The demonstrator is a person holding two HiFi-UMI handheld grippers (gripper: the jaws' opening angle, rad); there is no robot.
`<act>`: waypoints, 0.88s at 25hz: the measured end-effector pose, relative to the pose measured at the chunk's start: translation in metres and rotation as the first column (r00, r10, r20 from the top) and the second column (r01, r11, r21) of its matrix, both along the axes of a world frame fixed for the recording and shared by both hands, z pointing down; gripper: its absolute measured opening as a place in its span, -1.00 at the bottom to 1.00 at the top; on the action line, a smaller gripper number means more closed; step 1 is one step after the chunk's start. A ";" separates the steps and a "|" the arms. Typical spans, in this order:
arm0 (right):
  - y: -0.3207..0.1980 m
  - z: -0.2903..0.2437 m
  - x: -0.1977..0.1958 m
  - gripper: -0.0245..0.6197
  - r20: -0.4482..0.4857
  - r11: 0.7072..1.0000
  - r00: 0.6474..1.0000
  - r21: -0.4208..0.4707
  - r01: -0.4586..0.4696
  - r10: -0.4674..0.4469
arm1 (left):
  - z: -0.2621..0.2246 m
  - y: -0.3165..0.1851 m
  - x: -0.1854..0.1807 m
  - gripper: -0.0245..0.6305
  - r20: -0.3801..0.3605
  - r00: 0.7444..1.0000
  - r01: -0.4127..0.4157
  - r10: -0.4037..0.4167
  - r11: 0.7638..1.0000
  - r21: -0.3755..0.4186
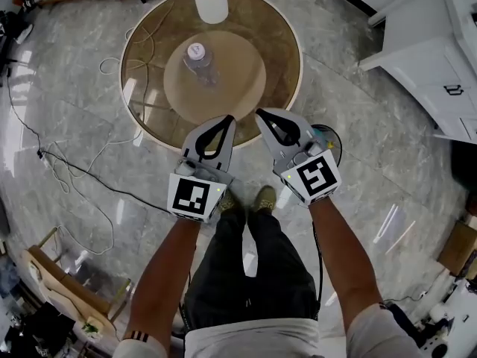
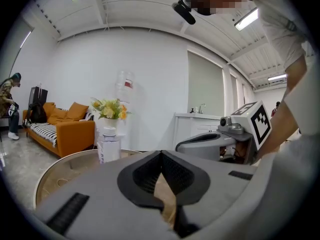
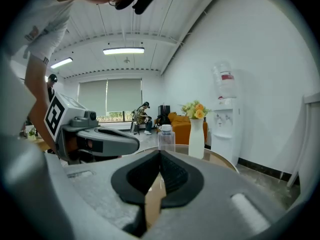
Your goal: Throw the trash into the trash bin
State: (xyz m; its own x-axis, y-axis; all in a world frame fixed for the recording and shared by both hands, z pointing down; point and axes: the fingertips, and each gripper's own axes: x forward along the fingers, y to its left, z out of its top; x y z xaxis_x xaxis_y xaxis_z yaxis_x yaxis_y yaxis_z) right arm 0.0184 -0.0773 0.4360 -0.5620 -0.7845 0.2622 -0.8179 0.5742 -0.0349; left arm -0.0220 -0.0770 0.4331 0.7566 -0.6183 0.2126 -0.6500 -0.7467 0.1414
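left gripper [image 1: 227, 119]: jaws together, nothing between
right gripper [image 1: 261, 114]: jaws together, empty
bottle [image 1: 200, 58]: likely the trash, upright on round table [image 1: 287, 47], upper centre, apart from both grippers
progress: nothing grabbed or binned, whole task left

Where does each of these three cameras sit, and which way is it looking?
Head view: on the head, facing down at table, bottle, left gripper, right gripper, arms, legs.
Left gripper view: on it, along shut jaws toward vase; right gripper shows.
Right gripper view: likewise; left gripper shows.
All share the bottle.
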 end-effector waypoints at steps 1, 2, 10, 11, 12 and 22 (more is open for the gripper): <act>-0.005 -0.003 -0.005 -0.92 0.000 1.000 1.000 0.008 0.004 -0.004 | -0.003 -0.004 -0.006 -0.93 -0.003 1.000 0.007 -0.007 1.000 0.008; -0.010 -0.006 -0.010 -0.92 0.002 1.000 1.000 0.017 0.009 -0.009 | -0.006 -0.008 -0.012 -0.93 -0.003 1.000 0.014 -0.014 1.000 0.011; -0.043 -0.031 -0.048 -0.92 -0.015 0.998 0.999 0.023 0.052 -0.052 | -0.030 -0.043 -0.056 -0.93 0.009 0.998 0.067 -0.067 0.997 0.028; -0.047 -0.032 -0.052 -0.91 -0.019 0.998 0.998 0.025 0.053 -0.052 | -0.031 -0.047 -0.060 -0.93 0.009 0.997 0.070 -0.070 0.997 0.030; -0.052 -0.033 -0.054 -0.91 -0.022 0.998 0.998 0.026 0.052 -0.052 | -0.032 -0.051 -0.064 -0.93 0.009 0.997 0.072 -0.073 0.997 0.030; -0.091 -0.008 -0.073 -0.51 -0.050 0.999 0.998 -0.016 0.036 -0.037 | -0.013 -0.084 -0.088 -0.93 0.037 0.997 0.066 -0.067 0.997 0.033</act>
State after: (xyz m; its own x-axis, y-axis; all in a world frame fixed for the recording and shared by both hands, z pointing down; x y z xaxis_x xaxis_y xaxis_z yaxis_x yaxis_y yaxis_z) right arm -0.0541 -0.1681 0.4283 -0.5760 -0.7594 0.3027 -0.7973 0.6036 -0.0030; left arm -0.1095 -0.1609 0.4201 0.7056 -0.6736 0.2198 -0.7025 -0.7056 0.0930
